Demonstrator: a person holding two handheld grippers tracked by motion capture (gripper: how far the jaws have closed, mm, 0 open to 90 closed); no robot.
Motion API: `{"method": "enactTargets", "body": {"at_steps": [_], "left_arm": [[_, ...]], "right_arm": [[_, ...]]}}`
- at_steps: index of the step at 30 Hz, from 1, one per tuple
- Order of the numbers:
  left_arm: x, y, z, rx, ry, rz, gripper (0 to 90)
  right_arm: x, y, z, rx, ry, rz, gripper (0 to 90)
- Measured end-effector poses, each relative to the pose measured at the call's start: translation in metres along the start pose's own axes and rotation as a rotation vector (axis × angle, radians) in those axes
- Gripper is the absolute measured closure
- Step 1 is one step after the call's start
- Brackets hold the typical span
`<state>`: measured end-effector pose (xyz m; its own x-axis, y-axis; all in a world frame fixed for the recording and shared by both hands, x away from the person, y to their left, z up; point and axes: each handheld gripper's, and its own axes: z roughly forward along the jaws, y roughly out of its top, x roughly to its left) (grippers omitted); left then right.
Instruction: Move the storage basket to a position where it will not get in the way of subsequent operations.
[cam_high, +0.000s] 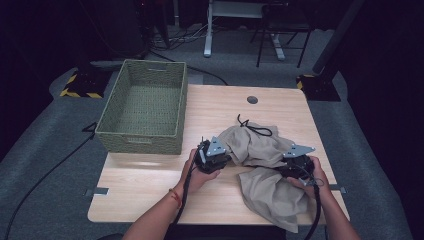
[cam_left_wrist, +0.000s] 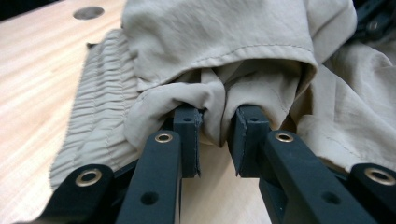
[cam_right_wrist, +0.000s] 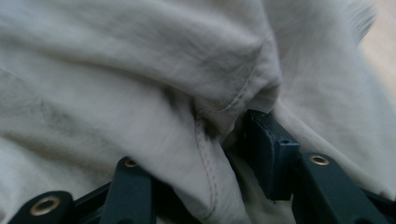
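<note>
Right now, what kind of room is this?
Probably a lab or recording workshop, not a home: a bare wooden table on grey carpet, cables trailing across the floor, and black-and-yellow hazard-striped stand bases in the dark surroundings.

High view hangs above the table (cam_high: 150, 185), looking forward and down. Both gripper cams sit right behind their fingers (cam_left_wrist: 187, 135), noses practically in the beige cloth (cam_right_wrist: 116, 93) all three share.

Both hands are down on the table (cam_high: 150, 190), the left gripper (cam_high: 212, 155) and right gripper (cam_high: 296, 162) at either edge of the crumpled beige cloth (cam_high: 260, 165). A green woven basket (cam_high: 145, 107) sits at the far left corner.
</note>
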<state>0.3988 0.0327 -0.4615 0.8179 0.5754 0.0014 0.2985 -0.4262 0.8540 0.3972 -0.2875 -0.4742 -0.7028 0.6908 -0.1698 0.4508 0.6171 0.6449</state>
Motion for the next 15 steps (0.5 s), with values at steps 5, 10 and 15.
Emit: {"method": "enactTargets", "body": {"at_steps": [5,10,15], "left_arm": [[0.008,0.006,0.004,0.006,-0.012,-0.041,49.6],[0.002,-0.006,-0.011,0.046,-0.064,-0.038,30.0],[-0.004,-0.026,-0.036,0.111,-0.064,-0.041,23.7]], "right_arm": [[-0.008,-0.01,0.008,-0.012,0.033,0.065,53.1],[-0.001,-0.011,-0.017,-0.075,-0.023,0.037,40.9],[0.008,-0.012,-0.062,-0.197,-0.046,0.05,38.4]]}}
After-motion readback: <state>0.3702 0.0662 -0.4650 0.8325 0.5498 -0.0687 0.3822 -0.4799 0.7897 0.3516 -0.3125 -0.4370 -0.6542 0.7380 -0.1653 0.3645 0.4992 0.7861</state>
